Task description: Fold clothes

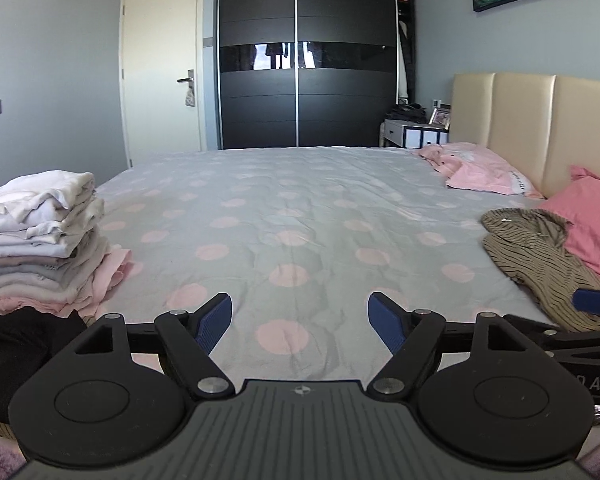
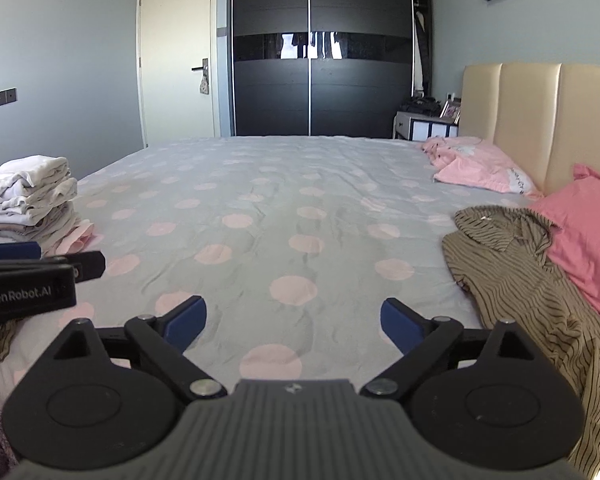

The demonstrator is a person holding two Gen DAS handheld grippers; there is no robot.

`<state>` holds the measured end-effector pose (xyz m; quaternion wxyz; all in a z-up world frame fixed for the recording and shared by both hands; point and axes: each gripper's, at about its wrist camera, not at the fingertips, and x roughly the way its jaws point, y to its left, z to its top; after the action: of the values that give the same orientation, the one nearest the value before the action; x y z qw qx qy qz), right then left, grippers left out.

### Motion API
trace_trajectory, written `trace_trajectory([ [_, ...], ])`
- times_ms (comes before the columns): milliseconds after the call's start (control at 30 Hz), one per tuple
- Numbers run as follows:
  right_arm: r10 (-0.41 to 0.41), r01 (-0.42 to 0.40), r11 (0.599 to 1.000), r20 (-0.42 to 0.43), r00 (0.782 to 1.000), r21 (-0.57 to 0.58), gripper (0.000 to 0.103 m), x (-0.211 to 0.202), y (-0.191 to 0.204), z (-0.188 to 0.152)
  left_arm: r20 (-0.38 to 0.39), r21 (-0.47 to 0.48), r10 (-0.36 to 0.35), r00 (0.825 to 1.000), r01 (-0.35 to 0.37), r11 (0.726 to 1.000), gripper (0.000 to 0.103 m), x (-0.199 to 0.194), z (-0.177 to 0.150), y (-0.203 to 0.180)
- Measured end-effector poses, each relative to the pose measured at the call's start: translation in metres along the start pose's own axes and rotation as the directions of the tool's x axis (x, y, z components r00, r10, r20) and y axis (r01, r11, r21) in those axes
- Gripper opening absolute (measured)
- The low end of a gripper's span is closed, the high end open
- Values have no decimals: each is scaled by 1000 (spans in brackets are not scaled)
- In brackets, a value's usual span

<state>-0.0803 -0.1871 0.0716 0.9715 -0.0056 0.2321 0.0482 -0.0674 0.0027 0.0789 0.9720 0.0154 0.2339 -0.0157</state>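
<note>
An olive striped garment point(image 2: 532, 292) lies crumpled on the bed at the right, by a pink pillow; it also shows in the left wrist view point(image 1: 540, 260). A stack of folded pale clothes point(image 1: 40, 236) stands at the bed's left edge and shows in the right wrist view point(image 2: 28, 204) too. My left gripper point(image 1: 300, 320) is open and empty over the bedsheet. My right gripper point(image 2: 294, 322) is open and empty, just left of the striped garment. Each gripper shows at the edge of the other's view.
The bed has a grey sheet with pink dots point(image 1: 292, 216). A pink pillow point(image 2: 592, 232) and a pink garment point(image 2: 476, 164) lie by the beige headboard point(image 2: 540, 120). A black cloth point(image 1: 16, 352) lies below the stack. A dark wardrobe point(image 1: 306, 52) and door stand beyond.
</note>
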Motion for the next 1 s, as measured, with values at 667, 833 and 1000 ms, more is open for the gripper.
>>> trace_trajectory([
  [667,-37,42,998,-102,994,48,97,93,4,-32,-133,14,62,989,-61,998,82,100,-45,-10],
  [833,-33,42,996,-126,992,75,97,105,-1,-39,-124,1,71,990,-71,997,87,106,-46,-10],
  [1000,-24,39,995,-154,988,89,98,110,-2,-46,-132,-44,74,988,-80,996,103,107,-46,-4],
])
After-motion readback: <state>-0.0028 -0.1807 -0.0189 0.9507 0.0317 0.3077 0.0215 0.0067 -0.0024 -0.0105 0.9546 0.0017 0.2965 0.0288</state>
